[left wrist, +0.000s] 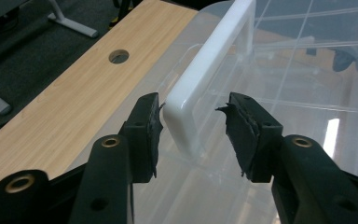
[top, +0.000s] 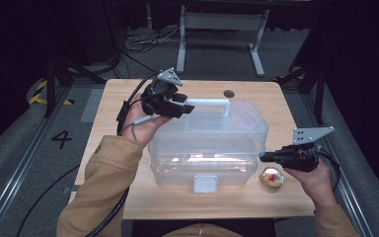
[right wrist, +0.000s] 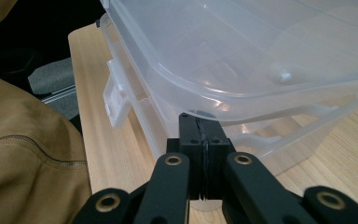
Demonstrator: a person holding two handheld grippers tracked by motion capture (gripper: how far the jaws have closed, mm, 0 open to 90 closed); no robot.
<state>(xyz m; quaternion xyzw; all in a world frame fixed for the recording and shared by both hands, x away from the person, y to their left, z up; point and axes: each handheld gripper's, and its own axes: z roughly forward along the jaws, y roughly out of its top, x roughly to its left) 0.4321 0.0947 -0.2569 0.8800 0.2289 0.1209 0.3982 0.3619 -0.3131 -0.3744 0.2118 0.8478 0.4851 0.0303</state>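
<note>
From above, your left forearm in its tan sleeve is reaching forward over the table (top: pixel 128 197) and your left gripper (top: pixel 186 107) is sitting at the near-left end of the white handle (top: pixel 212 102) on top of the clear plastic box (top: pixel 209 143), which is standing in the middle of the table with its latch (top: pixel 205 183) facing you. Your right hand is holding the right gripper (top: pixel 263 157) level, pointing left, its tips touching the box's right side at the seam under the lid, with a small gold bell (top: pixel 271 177) sitting just beside it on the wood. Looking along your left gripper (left wrist: pixel 193 123), the jaws are standing apart on either side of the handle's (left wrist: pixel 205 70) corner; the left pad is just about grazing it, the right pad is off it, so nothing is clamped. Looking along your right gripper (right wrist: pixel 199 122), the jaws are pressed together, empty, tips resting right under the lid's rim (right wrist: pixel 205 100), your sleeve (right wrist: pixel 23 144) filling the left.
</note>
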